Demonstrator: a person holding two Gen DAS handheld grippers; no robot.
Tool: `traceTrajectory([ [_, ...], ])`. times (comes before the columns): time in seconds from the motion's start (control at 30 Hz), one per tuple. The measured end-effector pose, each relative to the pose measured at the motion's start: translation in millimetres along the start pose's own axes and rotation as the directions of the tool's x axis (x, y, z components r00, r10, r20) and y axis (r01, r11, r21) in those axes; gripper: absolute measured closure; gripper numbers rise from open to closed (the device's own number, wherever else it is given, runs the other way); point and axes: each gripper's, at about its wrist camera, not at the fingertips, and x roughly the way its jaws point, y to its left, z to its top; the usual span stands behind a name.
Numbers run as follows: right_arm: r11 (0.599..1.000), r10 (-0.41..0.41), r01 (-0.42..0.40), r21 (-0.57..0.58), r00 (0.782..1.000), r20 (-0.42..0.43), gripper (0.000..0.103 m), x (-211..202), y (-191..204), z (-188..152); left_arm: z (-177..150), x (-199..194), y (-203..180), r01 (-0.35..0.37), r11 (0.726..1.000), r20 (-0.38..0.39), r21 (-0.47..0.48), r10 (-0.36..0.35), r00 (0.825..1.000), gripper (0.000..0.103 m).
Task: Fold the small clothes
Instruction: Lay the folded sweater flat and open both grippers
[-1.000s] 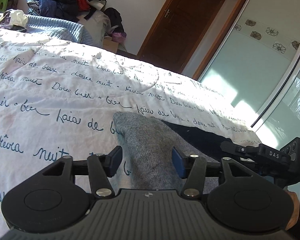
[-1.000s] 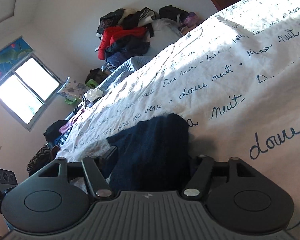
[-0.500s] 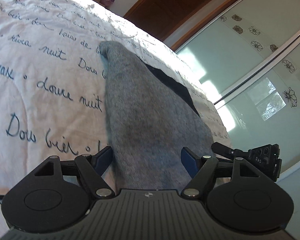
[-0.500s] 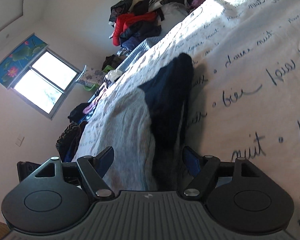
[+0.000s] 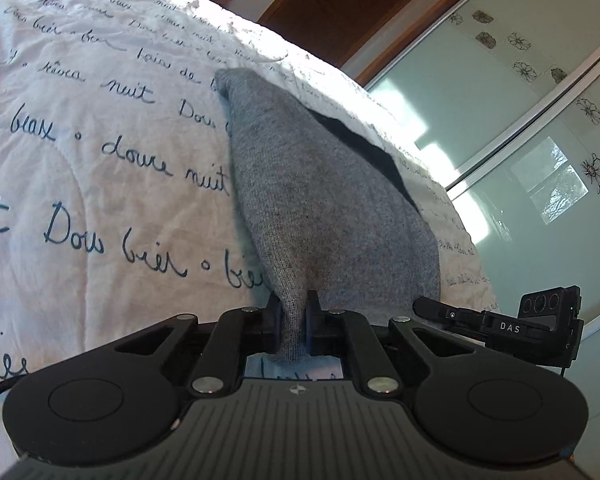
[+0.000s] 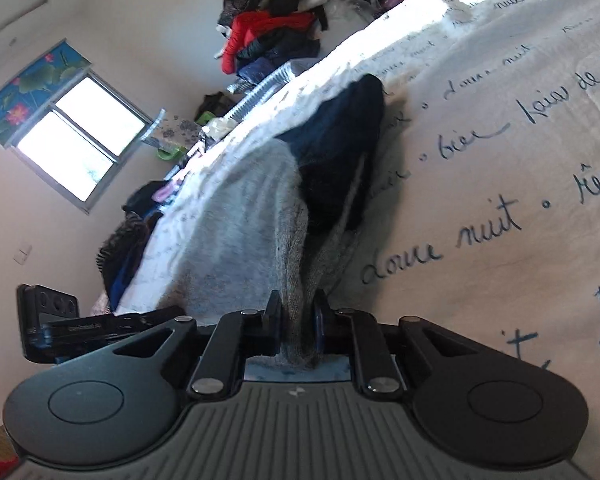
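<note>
Garment (image 5: 320, 200), grey knit, runs lengthwise straight ahead of both grippers; left gripper (image 5: 293, 326) and right gripper (image 6: 298, 326) each clamp its near edge, side by side.

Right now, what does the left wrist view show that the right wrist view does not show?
Only the left wrist view shows the brown door and the frosted glass wardrobe doors. Only the right wrist view shows the window and the pile of clothes by the wall. Both show the grey knit garment with its dark part lying on the white bedspread. The left gripper and the right gripper are each shut on the garment's near edge.
</note>
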Motion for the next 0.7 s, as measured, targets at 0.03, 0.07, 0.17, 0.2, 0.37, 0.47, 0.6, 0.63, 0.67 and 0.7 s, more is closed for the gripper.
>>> traceTrajectory([
  [0.03,1.000,-0.001,0.001,0.003,1.000,0.005,0.088,-1,-1,-2,-3,1,1,-0.003,1.000,0.001,0.002,0.003,1.000,0.092],
  [0.07,1.000,-0.006,0.006,0.012,1.000,0.016,0.087,-5,0,-3,-4,-1,-1,-0.014,1.000,0.012,0.013,0.014,1.000,0.089],
  [0.17,0.990,-0.121,0.127,-0.069,0.990,0.077,0.086,-20,23,-8,-6,-11,-11,-0.077,0.996,0.041,0.046,0.075,0.996,0.070],
  [0.2,0.977,-0.165,0.178,-0.119,0.981,0.106,0.086,-25,35,-11,-7,-15,-15,-0.108,0.992,0.058,0.062,0.105,0.993,0.063],
  [0.37,0.945,-0.189,0.218,-0.243,0.972,0.138,0.047,-28,74,-36,-23,-32,-38,-0.273,0.955,0.143,0.114,0.256,0.956,0.023],
  [0.47,0.931,-0.212,0.233,-0.279,0.972,0.104,0.036,-16,78,-50,-34,-34,-45,-0.292,0.951,0.134,0.101,0.278,0.951,0.019],
  [0.6,0.933,-0.221,0.237,-0.271,0.971,0.088,0.036,-16,80,-63,-50,-35,-48,-0.331,0.940,0.118,0.089,0.320,0.940,0.018],
  [0.63,0.934,-0.222,0.238,-0.268,0.971,0.088,0.035,-18,81,-66,-55,-36,-48,-0.348,0.933,0.123,0.086,0.337,0.933,0.018],
  [0.67,0.932,-0.227,0.243,-0.268,0.970,0.089,0.032,-21,83,-69,-58,-38,-49,-0.363,0.928,0.130,0.081,0.351,0.927,0.017],
  [0.7,0.929,-0.235,0.252,-0.271,0.967,0.093,0.029,-22,85,-72,-60,-39,-49,-0.375,0.924,0.136,0.078,0.363,0.922,0.016],
])
